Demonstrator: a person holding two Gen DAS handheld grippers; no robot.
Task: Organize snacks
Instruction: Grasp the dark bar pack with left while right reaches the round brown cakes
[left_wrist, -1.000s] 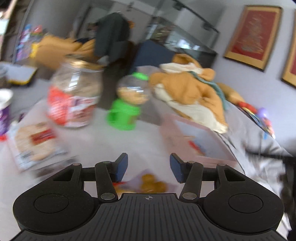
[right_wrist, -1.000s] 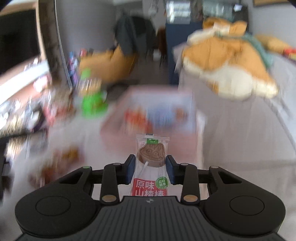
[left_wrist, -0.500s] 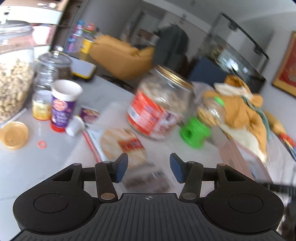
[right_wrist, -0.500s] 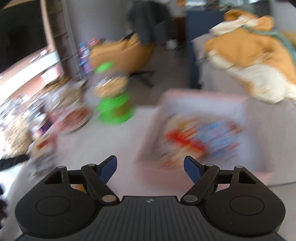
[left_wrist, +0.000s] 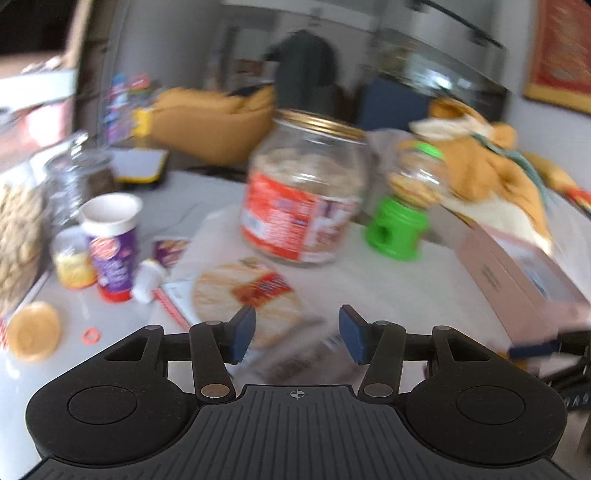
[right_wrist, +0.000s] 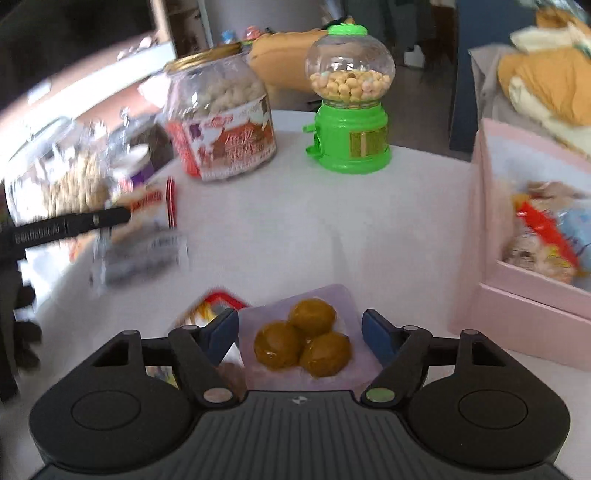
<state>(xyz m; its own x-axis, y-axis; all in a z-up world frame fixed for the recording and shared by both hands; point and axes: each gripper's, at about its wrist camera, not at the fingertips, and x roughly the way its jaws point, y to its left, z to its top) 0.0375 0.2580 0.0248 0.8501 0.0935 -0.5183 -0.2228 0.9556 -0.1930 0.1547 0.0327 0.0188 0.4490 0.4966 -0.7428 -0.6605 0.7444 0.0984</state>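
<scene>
My right gripper (right_wrist: 300, 336) is open, its jaws on either side of a clear packet with three brown balls (right_wrist: 303, 341) lying on the white table (right_wrist: 295, 229). A pink box (right_wrist: 524, 295) holding several snack packets stands at the right; it also shows in the left wrist view (left_wrist: 517, 273). My left gripper (left_wrist: 297, 334) is open and empty above a round rice-cracker packet (left_wrist: 247, 291) and a dark blurred packet (left_wrist: 291, 363).
A big jar with a red label (left_wrist: 303, 206) (right_wrist: 221, 118) and a green candy dispenser (left_wrist: 402, 210) (right_wrist: 351, 103) stand at the back. A purple cup (left_wrist: 112, 243), small jars and a yellow lid (left_wrist: 33, 330) sit at the left.
My right gripper let go of the hawthorn snack packet, opened, and moved left and down over the brown-ball packet. My left gripper swung left toward the cracker packet, staying open.
</scene>
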